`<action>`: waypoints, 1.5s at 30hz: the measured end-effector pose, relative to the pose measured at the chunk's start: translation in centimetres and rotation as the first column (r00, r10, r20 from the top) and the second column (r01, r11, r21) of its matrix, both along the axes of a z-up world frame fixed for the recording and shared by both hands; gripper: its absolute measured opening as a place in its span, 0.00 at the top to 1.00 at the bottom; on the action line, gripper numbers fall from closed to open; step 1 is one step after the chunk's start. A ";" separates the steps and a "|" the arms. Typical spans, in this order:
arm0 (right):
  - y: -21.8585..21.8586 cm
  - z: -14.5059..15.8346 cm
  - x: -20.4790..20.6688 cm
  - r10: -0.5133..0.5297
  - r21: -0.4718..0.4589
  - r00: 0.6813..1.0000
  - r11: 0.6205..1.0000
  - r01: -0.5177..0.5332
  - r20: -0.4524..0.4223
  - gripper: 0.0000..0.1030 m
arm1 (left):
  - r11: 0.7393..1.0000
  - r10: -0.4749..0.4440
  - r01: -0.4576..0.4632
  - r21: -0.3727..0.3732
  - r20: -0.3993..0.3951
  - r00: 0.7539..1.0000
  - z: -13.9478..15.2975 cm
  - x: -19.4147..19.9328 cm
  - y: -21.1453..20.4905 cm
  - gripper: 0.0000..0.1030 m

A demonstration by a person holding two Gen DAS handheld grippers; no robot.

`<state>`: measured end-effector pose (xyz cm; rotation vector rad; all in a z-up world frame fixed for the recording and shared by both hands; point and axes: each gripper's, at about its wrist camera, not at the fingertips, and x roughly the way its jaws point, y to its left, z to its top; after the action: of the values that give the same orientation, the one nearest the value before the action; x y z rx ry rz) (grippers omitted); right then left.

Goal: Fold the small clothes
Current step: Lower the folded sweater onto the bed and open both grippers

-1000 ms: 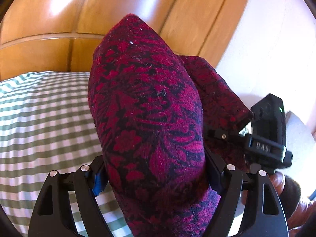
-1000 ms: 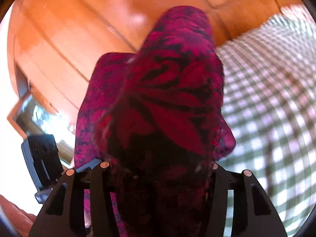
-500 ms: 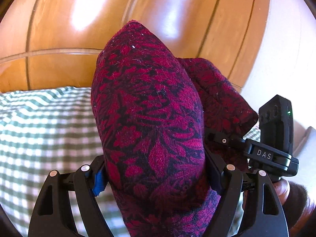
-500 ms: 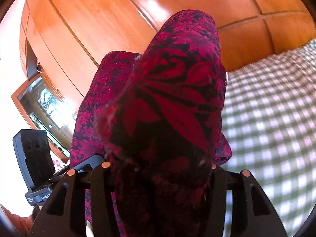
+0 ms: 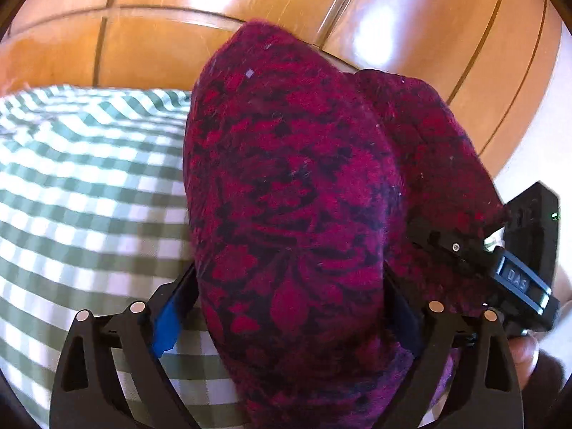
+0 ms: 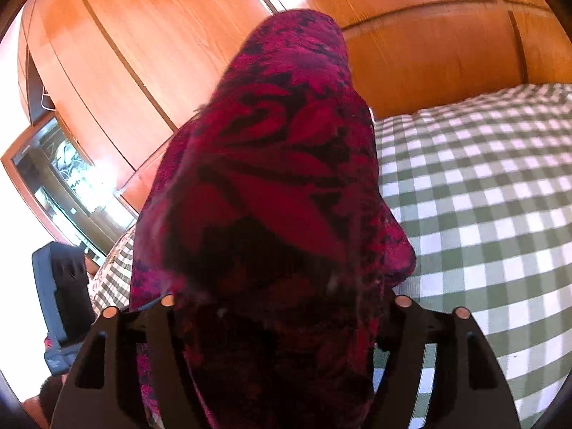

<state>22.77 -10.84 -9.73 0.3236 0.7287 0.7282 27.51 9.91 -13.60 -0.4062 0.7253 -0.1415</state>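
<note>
Left wrist view: left claw (image 5: 289, 307) fills the lower frame, both black fingers visible, blue pad (image 5: 167, 325) on the finger at 8 o'clock. A bunched fold of the crimson-and-black floral garment (image 5: 286, 193) stands up between the fingers and rises to about 12 o'clock, blocking the centre of the view. Jaws are opening. A gap shows between the blue pad and the cloth; on the far finger I cannot tell whether pad and cloth touch. The cloth sits between the fingers but is not visibly pressed.

The same garment runs off toward 3 o'clock, where its second hump meets the right claw (image 5: 461, 246), seen side-on with a hand (image 5: 525, 354) behind it at 4 o'clock.

Right wrist view: right claw (image 6: 279, 318) at the bottom, fingers spread, jaws opening. The garment (image 6: 282, 186) is piled between them and over the near field; contact with the pads is hidden by the cloth itself. The fabric looks slack rather than pinched. The other gripper's body shows at 8 o'clock, blurred.

Surroundings: green-and-white checked bed cover (image 5: 82, 193) lies under and beside the garment, at 9 o'clock in the left view and 3 o'clock in the right view. Glossy wooden wardrobe panels (image 6: 143, 53) cover the upper half of both views. A framed glass panel (image 6: 60, 178) sits at 9 o'clock in the right view.
</note>
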 end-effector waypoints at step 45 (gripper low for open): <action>-5.9 4.7 -4.5 -0.424 -0.063 0.905 0.903 0.425 0.035 0.02 | 0.892 0.184 -0.192 0.410 0.060 0.981 6.0 -8.9 -5.6 0.03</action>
<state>18.30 -16.69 -5.04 0.3953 0.6330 0.2897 18.63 4.29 -7.64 -0.0653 0.6710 0.1918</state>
